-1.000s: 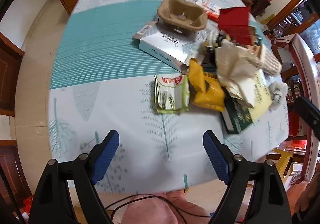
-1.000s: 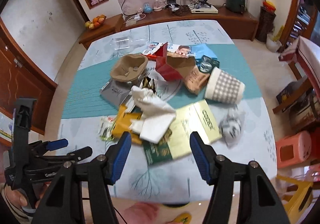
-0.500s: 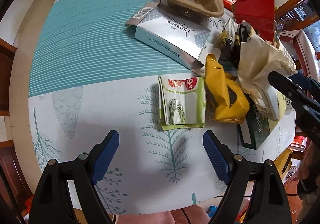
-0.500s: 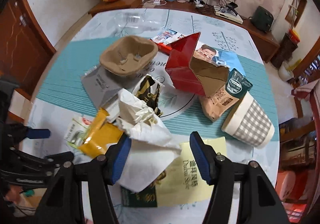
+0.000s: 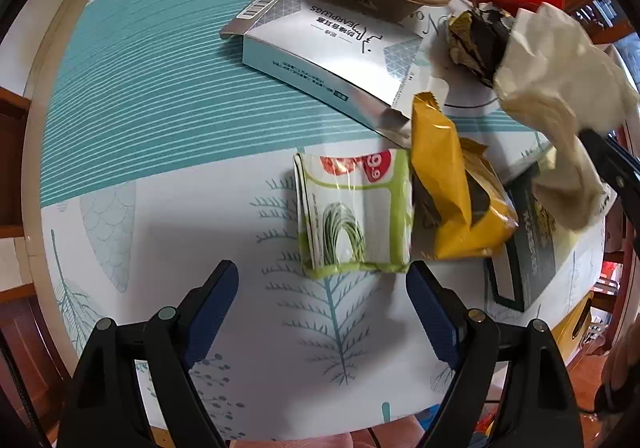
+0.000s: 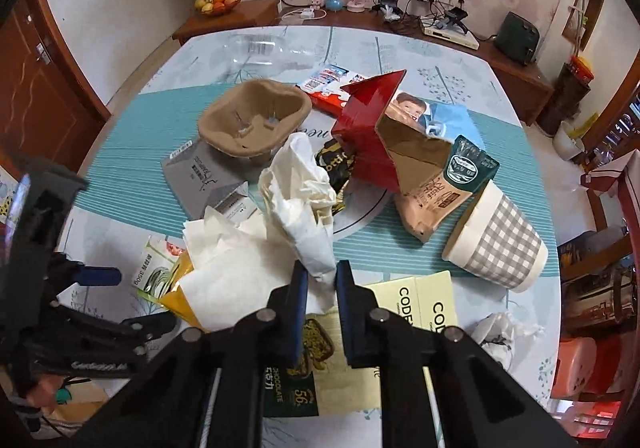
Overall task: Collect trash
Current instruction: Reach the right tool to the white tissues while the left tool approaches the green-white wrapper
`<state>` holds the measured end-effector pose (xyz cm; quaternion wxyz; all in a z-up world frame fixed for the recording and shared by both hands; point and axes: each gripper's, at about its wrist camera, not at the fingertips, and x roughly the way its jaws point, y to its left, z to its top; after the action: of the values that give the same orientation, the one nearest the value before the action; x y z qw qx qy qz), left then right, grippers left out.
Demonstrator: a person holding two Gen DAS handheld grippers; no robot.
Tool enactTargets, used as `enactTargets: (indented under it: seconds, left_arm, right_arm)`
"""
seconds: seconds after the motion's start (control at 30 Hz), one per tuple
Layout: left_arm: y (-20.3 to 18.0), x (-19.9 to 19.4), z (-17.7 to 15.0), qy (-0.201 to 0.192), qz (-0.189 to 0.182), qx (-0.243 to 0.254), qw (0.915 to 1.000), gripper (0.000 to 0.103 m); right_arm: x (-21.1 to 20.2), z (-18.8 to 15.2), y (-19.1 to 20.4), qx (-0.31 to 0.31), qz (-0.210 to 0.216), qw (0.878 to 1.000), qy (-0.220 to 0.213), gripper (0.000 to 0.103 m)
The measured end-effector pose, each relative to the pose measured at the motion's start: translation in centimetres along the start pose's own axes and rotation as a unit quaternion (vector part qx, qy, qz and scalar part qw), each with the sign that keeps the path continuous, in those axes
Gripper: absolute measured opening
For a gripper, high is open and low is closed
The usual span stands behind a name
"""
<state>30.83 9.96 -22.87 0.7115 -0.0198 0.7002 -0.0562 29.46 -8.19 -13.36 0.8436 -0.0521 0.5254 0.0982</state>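
Trash lies heaped on a teal and white tablecloth (image 5: 132, 120). My right gripper (image 6: 321, 280) has its jaws closing, and the blue pads pinch the lower end of a crumpled white paper (image 6: 296, 184), which stands up out of the pile. The left wrist view shows that paper (image 5: 560, 80) raised at the right. My left gripper (image 5: 322, 272) points down, open and empty, its fingertips either side of the near edge of a green and white packet (image 5: 352, 216). A yellow wrapper (image 5: 448, 184) lies right beside the packet.
Behind are an earplugs box (image 5: 320, 44), a pulp cup carrier (image 6: 256, 120), a red carton (image 6: 368, 128), a brown pouch (image 6: 436, 196) and a checked paper cup (image 6: 500, 240). A chocolate box (image 6: 420, 300) lies near the front edge, a small crumpled tissue (image 6: 504, 328) beside it.
The right jaws went from wide open to closed on the white paper, whose upper part now stands higher. The left gripper sank closer to the green and white packet, still open.
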Motion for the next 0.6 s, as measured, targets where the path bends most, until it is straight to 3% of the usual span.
enactTargets:
  seconds: [0.23,0.37,0.57,0.6]
  left_arm:
    - [0.7,-0.8,2.1,0.005,0.002,-0.003,1.0,0.083]
    - [0.7,-1.4,2.4,-0.004,0.004,-0.005,1.0,0.053]
    - [2.0,-1.6,2.5,-0.003,-0.043,-0.033,0.9985,0.002]
    - [2.3,-1.6,2.2,-0.005,-0.047,-0.037,0.9982,0.002]
  right_arm:
    - [-2.0,-0.5,0.2,0.011,0.013,1.0,-0.015,0.014]
    - [-3.5,-1.0,0.2,0.021,0.018,0.999,-0.027,0.014]
    - [-5.4,-2.4,0.0,0.038,0.021,0.998,-0.035,0.013]
    - [-5.8,-2.7,0.0,0.04,0.021,0.998,-0.035,0.013]
